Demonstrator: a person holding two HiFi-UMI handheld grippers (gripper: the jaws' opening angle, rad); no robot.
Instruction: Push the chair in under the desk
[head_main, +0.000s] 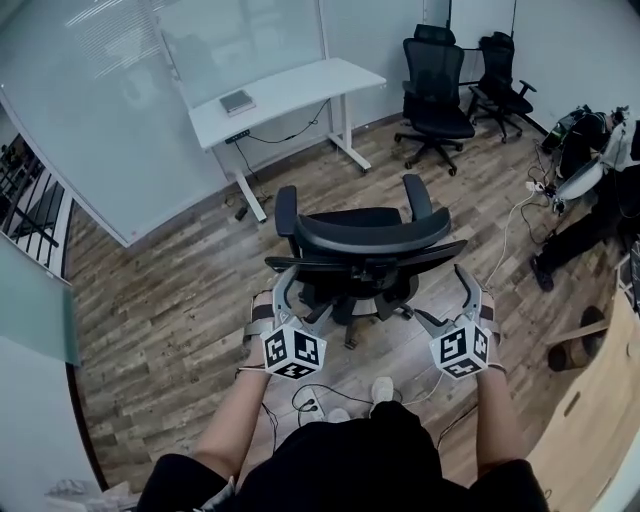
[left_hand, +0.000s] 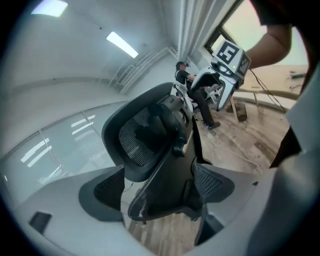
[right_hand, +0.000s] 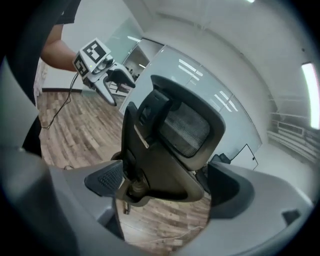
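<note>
Head view, looking steeply down. The chair stands at the centre of the frame on the wood floor, its backrest turned toward the person and its seat and armrests pointing up-frame. The desk lies in the upper left-centre, well apart from the chair, with bare floor between them; its top runs from lower left to upper right.

The left gripper sits at the left end of the backrest and the right gripper at the right end. Both gripper views show the jaws spread wide. An edge of the backrest frame stands between each pair of pads, but no pad is seen to clamp it. Neither gripper holds anything.

The relation that governs the push: the backrest's long axis runs left to right across the frame, almost square to the person, and both grippers are about equally near it. The desk, however, is not straight ahead of the chair but up and to the left. By this judgement, the push should go along that diagonal, with the right side probably driving further so that the seat turns toward the opening between the desk legs.
</note>
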